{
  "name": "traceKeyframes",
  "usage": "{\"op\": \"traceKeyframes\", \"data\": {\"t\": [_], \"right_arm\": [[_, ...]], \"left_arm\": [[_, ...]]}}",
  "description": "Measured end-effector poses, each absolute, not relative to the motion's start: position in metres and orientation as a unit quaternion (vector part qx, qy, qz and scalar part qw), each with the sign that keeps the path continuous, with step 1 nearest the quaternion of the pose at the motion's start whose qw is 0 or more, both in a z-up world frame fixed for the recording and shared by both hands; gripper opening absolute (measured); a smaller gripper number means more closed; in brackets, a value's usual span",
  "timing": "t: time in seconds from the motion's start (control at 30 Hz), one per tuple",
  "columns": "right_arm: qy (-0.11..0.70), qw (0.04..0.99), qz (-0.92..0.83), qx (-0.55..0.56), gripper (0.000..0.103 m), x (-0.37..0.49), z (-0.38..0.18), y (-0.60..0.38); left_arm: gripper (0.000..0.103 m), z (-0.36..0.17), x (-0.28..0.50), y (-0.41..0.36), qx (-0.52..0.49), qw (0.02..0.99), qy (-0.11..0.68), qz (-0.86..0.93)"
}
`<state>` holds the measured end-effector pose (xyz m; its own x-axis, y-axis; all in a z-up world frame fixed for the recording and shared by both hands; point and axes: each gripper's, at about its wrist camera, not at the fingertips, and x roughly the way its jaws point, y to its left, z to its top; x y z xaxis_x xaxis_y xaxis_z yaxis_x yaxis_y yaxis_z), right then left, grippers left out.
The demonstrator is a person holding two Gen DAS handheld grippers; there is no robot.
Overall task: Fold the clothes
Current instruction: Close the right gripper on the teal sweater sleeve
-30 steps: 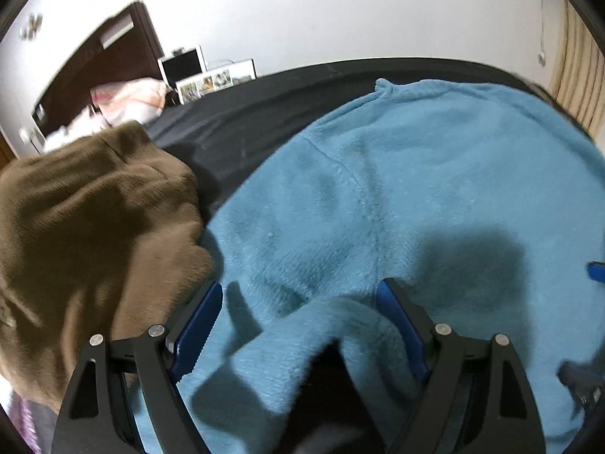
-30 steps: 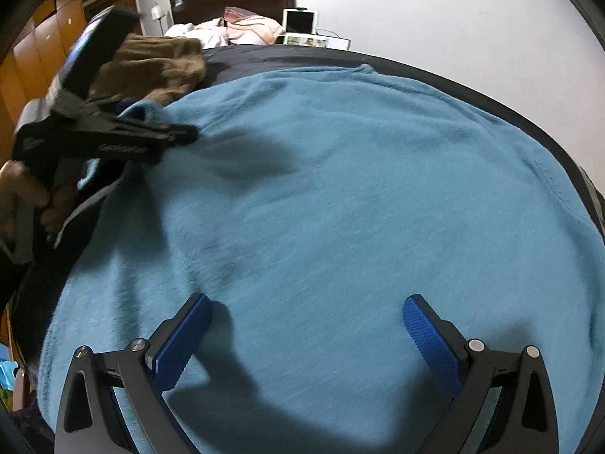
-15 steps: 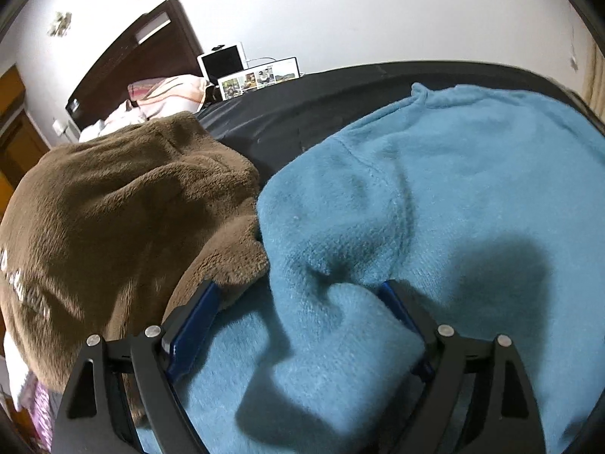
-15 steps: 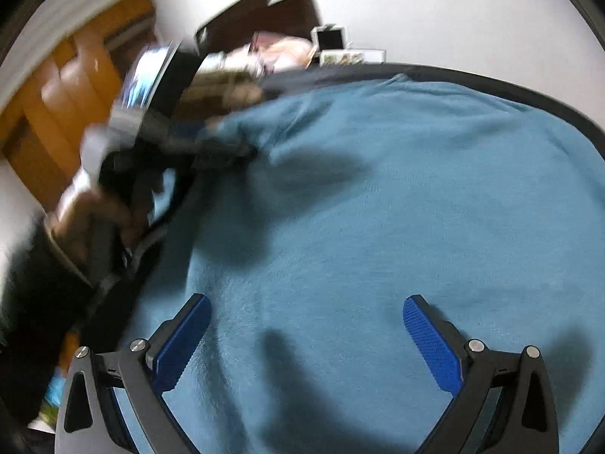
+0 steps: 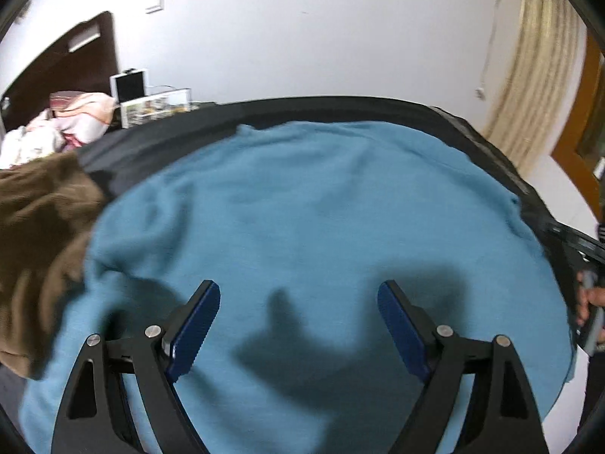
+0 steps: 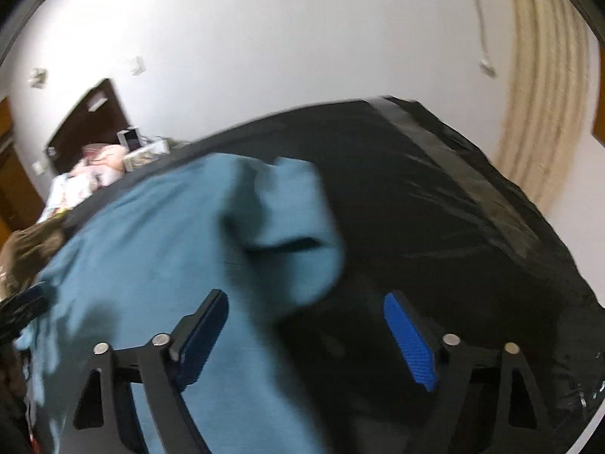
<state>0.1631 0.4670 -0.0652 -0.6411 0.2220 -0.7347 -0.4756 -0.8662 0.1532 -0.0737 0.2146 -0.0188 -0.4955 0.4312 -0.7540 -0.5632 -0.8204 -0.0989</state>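
The blue fleece top (image 5: 321, 208) looks soft, light and floppy; take its sleeve (image 6: 298, 227) at frame centre, probably at the cuff. Left gripper (image 5: 298, 321) released; right gripper (image 6: 306, 336), jaws just narrowing, grasps nothing.

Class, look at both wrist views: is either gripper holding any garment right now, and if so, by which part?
Nothing is held. The left gripper hovers with jaws open above the blue fleece top. The right gripper has been closing its jaws, yet they remain apart, gripping no cloth.

Black left gripper (image 5: 298, 317) frame, blue ribbed pads (image 5: 194, 327) (silver screws).
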Motion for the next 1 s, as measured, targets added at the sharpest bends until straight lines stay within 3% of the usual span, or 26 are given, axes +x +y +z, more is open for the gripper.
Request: {"op": "traceKeyframes", "data": {"t": [0.17, 0.33, 0.7, 0.77, 0.83, 0.87, 0.93, 1.0], "right_arm": [[0.160, 0.199, 0.878, -0.404, 0.075, 0.150, -0.081, 0.491], [0.167, 0.189, 0.872, -0.420, 0.060, 0.129, -0.092, 0.506], [0.109, 0.165, 0.879, -0.434, 0.058, 0.092, -0.096, 0.481], [0.100, 0.166, 0.879, -0.435, 0.052, 0.085, -0.097, 0.478], [0.105, 0.165, 0.879, -0.434, 0.032, 0.083, -0.097, 0.480], [0.108, 0.165, 0.879, -0.434, 0.028, 0.082, -0.097, 0.482], [0.108, 0.173, 0.877, -0.434, 0.012, 0.081, -0.095, 0.484], [0.098, 0.192, 0.877, -0.430, 0.007, 0.080, -0.090, 0.488]], "left_arm": [[0.088, -0.035, -0.075, 0.230, -0.429, 0.288, 0.065, 0.854], [0.088, -0.049, -0.087, 0.225, -0.440, 0.267, 0.044, 0.856], [0.089, -0.056, -0.090, 0.222, -0.439, 0.262, 0.037, 0.859], [0.089, -0.056, -0.091, 0.221, -0.439, 0.264, 0.035, 0.858], [0.089, -0.056, -0.091, 0.220, -0.439, 0.266, 0.030, 0.858], [0.089, -0.057, -0.092, 0.219, -0.439, 0.268, 0.027, 0.857], [0.089, -0.057, -0.092, 0.218, -0.438, 0.269, 0.025, 0.857], [0.089, -0.057, -0.092, 0.219, -0.438, 0.270, 0.025, 0.857]]}}
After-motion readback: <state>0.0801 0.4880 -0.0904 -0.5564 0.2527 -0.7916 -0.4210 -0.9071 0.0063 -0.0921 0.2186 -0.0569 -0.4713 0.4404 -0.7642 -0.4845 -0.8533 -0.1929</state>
